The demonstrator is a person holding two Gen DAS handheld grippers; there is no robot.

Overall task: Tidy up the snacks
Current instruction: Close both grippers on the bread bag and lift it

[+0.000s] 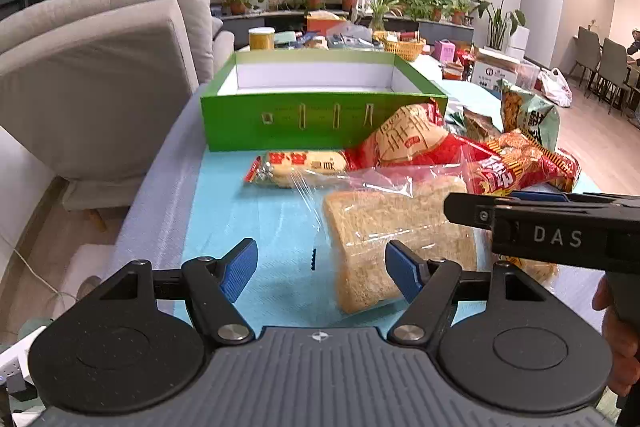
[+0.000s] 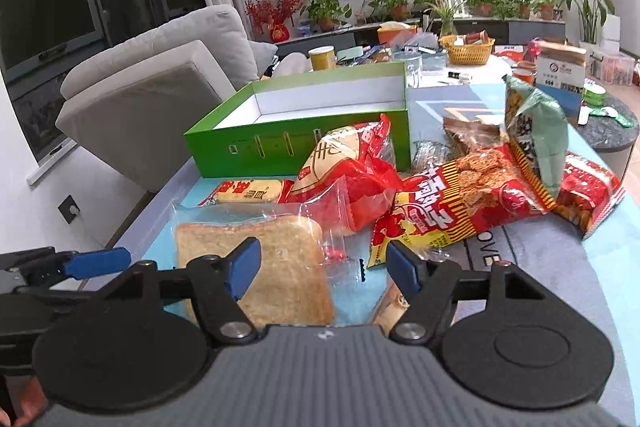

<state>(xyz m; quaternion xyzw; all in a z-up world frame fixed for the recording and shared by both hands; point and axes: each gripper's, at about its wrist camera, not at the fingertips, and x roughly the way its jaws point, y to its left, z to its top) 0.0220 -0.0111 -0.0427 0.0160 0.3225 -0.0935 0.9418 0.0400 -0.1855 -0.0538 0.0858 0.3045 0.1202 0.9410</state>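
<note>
An open green box (image 1: 280,123) with a white inside stands empty at the back of the blue mat; it also shows in the right wrist view (image 2: 248,151). In front of it lies a heap of snack bags: bagged bread slices (image 1: 384,239) (image 2: 260,263), a red and cream bag (image 1: 404,143) (image 2: 344,167), a yellow cracker pack (image 1: 296,167) (image 2: 248,191), a red chips bag (image 2: 472,203) and a green bag (image 2: 536,135). My left gripper (image 1: 322,269) is open and empty just before the bread. My right gripper (image 2: 322,267) is open and empty over the bread's near edge.
A grey sofa (image 1: 100,75) stands to the left of the table. Beyond the box are a yellow jar (image 1: 262,39), a yellow basket (image 1: 404,49), boxes and potted plants. The right gripper's body (image 1: 560,227) crosses the left wrist view at right.
</note>
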